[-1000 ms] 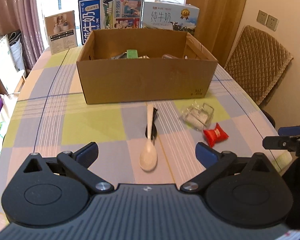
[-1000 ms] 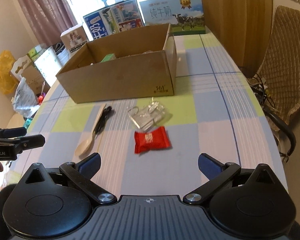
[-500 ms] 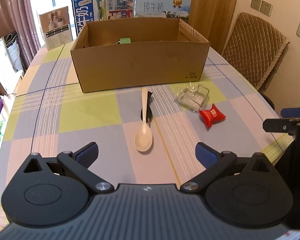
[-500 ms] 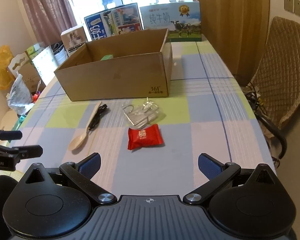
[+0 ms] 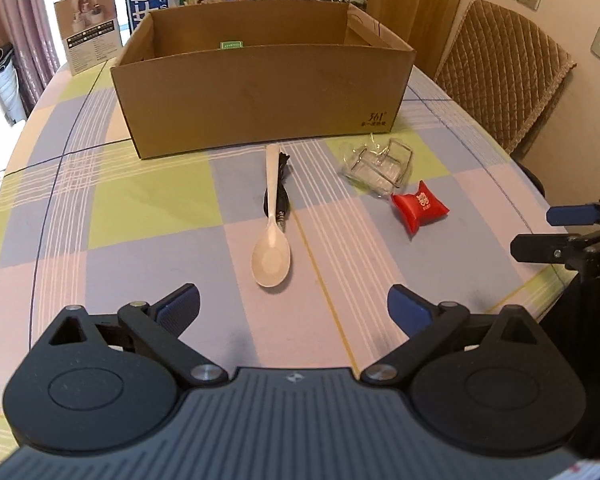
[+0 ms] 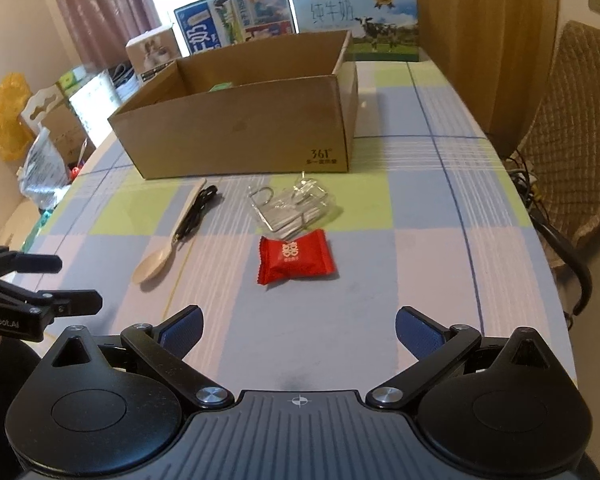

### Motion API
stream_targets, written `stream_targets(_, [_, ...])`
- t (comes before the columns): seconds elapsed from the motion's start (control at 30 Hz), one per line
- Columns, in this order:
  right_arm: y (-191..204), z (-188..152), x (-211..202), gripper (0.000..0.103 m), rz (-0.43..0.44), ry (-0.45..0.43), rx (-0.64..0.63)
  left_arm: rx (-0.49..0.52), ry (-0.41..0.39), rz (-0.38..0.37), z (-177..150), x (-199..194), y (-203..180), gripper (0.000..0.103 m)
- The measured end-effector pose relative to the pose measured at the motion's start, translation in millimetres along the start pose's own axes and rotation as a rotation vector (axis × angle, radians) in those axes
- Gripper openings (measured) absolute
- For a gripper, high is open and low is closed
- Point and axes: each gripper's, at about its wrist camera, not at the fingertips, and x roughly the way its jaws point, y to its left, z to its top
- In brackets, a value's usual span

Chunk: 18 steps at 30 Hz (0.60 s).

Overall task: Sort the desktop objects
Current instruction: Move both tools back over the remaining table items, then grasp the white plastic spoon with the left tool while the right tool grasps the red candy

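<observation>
Both claws spread wide, grasping nothing: left claw (image 5: 293,308) faces the cream plastic spoon (image 5: 272,232) lying beside a black cable (image 5: 283,184); right claw (image 6: 299,330) faces the red candy packet (image 6: 296,257). Clear wrapper bundle (image 6: 292,208) just behind the packet. Open cardboard box (image 5: 260,92) farther back on the checked tabletop (image 5: 148,208).

Spoon (image 5: 271,236) and cable (image 5: 283,184) before box (image 5: 260,92), candy (image 5: 419,206) rightward.

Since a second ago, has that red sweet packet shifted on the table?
No. The red sweet packet lies just in front of the clear plastic packet, on the same tablecloth squares as before; only the camera's view has shifted.
</observation>
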Motion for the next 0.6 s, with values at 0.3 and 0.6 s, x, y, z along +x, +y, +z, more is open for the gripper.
stream_targets(0.3, [-2.6, 7.0, 23.4, 0.089, 0.011, 0.031, -0.040, 0.040, 0.015, 0.010, 11.7, 17.2, -3.6, 0.098])
stream_targets(0.6, [1.2, 18.8, 61.1, 0.078, 0.038, 0.059, -0.103, 0.088, 0.032, 0.020, 24.7, 40.9, -8.6, 0.098])
